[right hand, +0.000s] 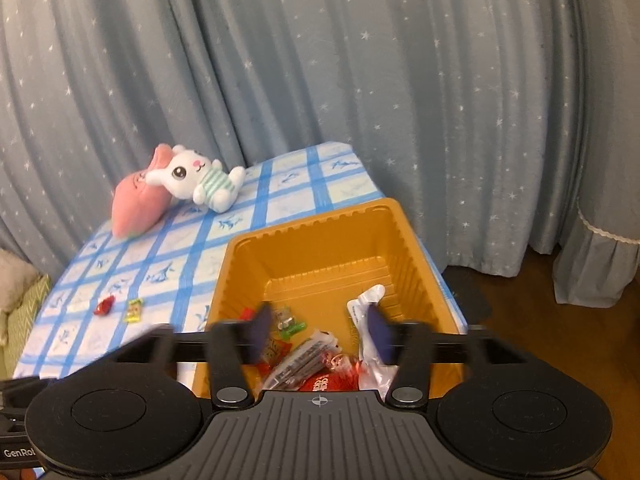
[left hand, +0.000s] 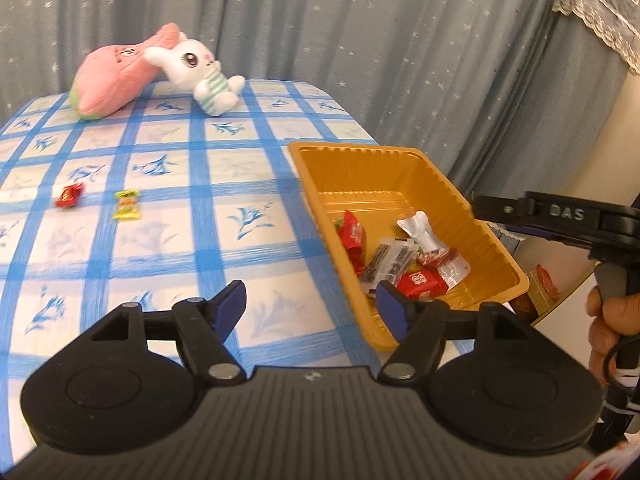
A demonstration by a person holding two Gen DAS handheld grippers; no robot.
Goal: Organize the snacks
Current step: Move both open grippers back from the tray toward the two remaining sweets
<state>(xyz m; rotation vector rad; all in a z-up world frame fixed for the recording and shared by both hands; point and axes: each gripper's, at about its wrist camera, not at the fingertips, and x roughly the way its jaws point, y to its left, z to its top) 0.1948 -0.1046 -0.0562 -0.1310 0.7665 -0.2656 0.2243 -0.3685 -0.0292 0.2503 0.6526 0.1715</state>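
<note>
1. The curtain (right hand: 360, 80), grey-blue with small white stars, fills the space behind everything you face.
2. The table (left hand: 168, 208) wears a blue-checked cloth with leaf prints.
3. The gold tray (right hand: 320, 248) sits at the table's right edge, near you, with several wrapped snacks piled in its near end.
4. Two soft toys lie at the far end: a pink plush (left hand: 112, 80) and a white bunny (left hand: 200, 72) leaning against it.
5. Your left gripper (left hand: 310, 304) stands with its jaws apart and nothing between the pads; one blue pad is over the cloth, the other over the tray's near corner.
6. Your right gripper (right hand: 320, 332) hangs over the tray's near end, jaws parted and blurred, gripping nothing, with the snacks below.
7. Your hand (left hand: 608, 320) on the right gripper's handle shows at the edge of the left view.
8. Two snacks lie loose on the cloth, well left of the tray: a yellow candy (left hand: 127, 205) and, just beside it, a red candy (left hand: 70, 195).
</note>
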